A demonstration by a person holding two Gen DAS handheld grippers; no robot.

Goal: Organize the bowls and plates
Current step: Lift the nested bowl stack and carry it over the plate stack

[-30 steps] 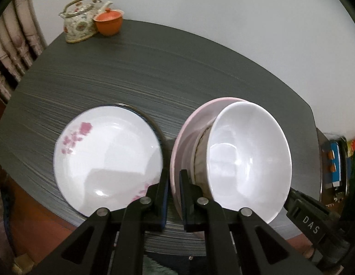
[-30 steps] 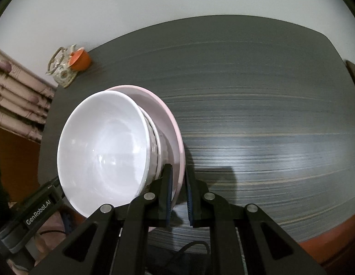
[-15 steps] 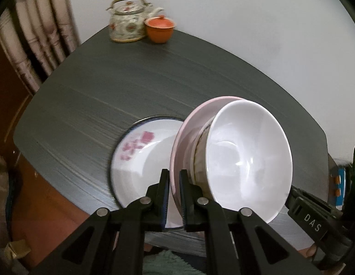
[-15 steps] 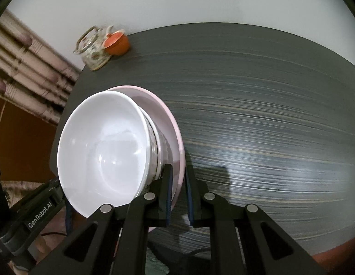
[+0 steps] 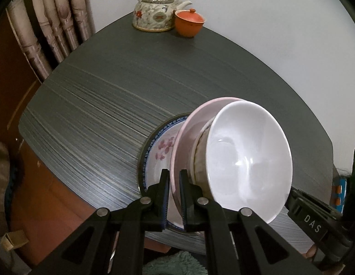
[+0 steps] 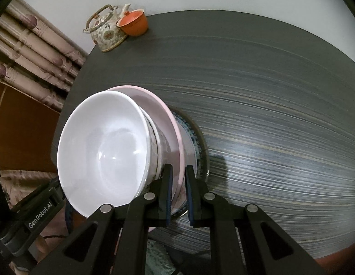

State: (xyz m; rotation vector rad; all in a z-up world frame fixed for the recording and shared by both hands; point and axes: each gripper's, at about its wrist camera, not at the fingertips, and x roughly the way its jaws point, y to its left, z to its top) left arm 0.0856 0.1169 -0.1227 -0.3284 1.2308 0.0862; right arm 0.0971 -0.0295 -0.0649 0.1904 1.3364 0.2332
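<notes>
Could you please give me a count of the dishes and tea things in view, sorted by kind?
Plates: 2, the pink plate and the flowered plate beneath.
Bowls: 2, the white bowl nested in a patterned bowl.
Teapots: 1.
Lidded orange cups: 1.
Total: 6.

- Your left wrist view looks steeply down along its fingers, close on the pink plate [image 5: 188, 128].
- Your right wrist view faces the same plate [image 6: 170, 123] from the opposite rim.
- Both share the teapot [image 5: 154, 11] [image 6: 106, 29] and table [image 5: 108, 91] [image 6: 269, 91].
</notes>
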